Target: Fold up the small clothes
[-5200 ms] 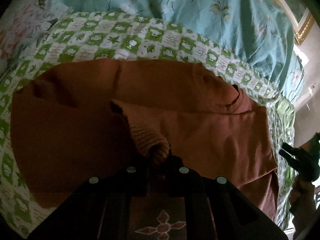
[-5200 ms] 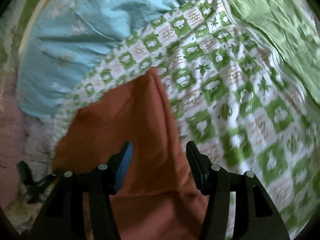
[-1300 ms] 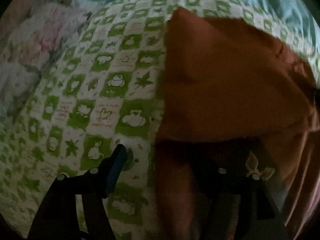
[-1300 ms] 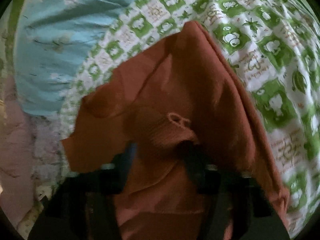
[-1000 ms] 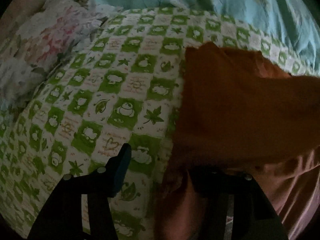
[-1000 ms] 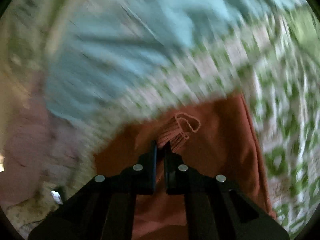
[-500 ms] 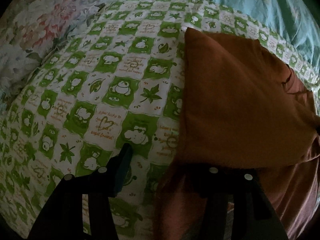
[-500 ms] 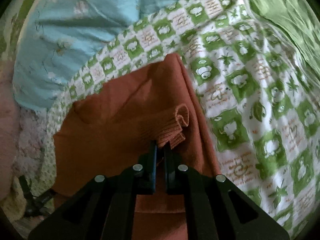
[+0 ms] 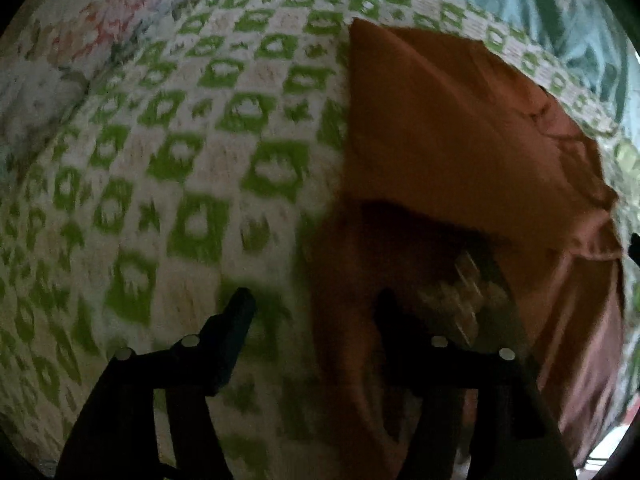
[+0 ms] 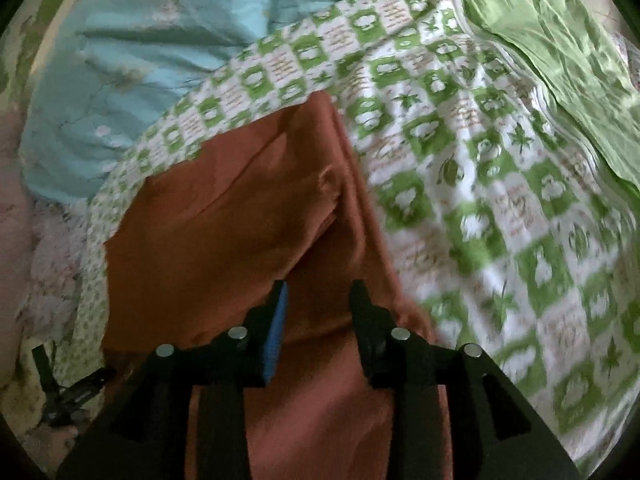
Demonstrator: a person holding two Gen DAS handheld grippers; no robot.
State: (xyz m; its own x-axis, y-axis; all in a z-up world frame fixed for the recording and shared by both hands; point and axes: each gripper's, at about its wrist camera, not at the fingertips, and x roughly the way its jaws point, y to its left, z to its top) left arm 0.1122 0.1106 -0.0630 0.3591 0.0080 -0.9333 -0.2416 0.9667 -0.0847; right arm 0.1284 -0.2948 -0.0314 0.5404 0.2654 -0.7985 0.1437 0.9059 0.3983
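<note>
A rust-brown knitted sweater (image 9: 452,152) lies partly folded on a green-and-white checked blanket (image 9: 192,128). My left gripper (image 9: 314,306) is open at the sweater's left lower edge, one finger over the blanket, the other over the brown cloth. In the right wrist view the sweater (image 10: 224,220) lies with a sleeve folded across it. My right gripper (image 10: 318,294) is open and empty, just above the cloth near its right edge.
A light blue sheet (image 10: 132,52) lies beyond the blanket (image 10: 472,184). A plain green cloth (image 10: 560,64) lies at the far right. A floral pillow (image 9: 60,60) sits at the left. The other gripper (image 10: 64,392) shows at the lower left.
My right gripper has opened and let go of the ribbed sleeve cuff, which now lies on the sweater. My left gripper stays open and has shifted a little; its view is blurred.
</note>
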